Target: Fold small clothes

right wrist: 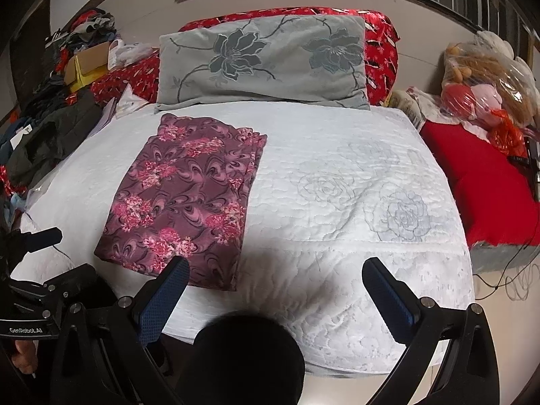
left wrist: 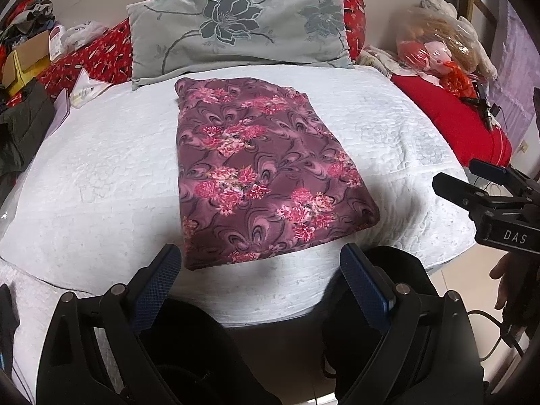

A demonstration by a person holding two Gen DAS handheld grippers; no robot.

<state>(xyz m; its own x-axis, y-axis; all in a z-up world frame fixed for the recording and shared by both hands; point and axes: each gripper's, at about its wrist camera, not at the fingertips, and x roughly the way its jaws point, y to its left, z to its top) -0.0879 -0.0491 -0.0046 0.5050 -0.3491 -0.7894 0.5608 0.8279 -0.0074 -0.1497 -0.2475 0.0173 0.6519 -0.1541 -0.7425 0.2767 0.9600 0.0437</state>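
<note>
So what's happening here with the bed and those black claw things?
A person holds a claw in each hand and is folding clothes. A purple flowered garment lies folded flat on the white bedspread, below the grey pillow. The left claw and the right claw are both open, hovering at the bed's near edge, gripping nothing.

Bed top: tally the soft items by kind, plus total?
Folded garment: 1, the maroon floral-print folded cloth on the white quilted bedspread.
Pillow: 1, the grey-green pillow with dark flower print.
Red cushion: 1, the plain red cushion at the right edge.
Bagged stuffed toys: 1, the clear plastic bag of plush toys.
Total: 4
</note>
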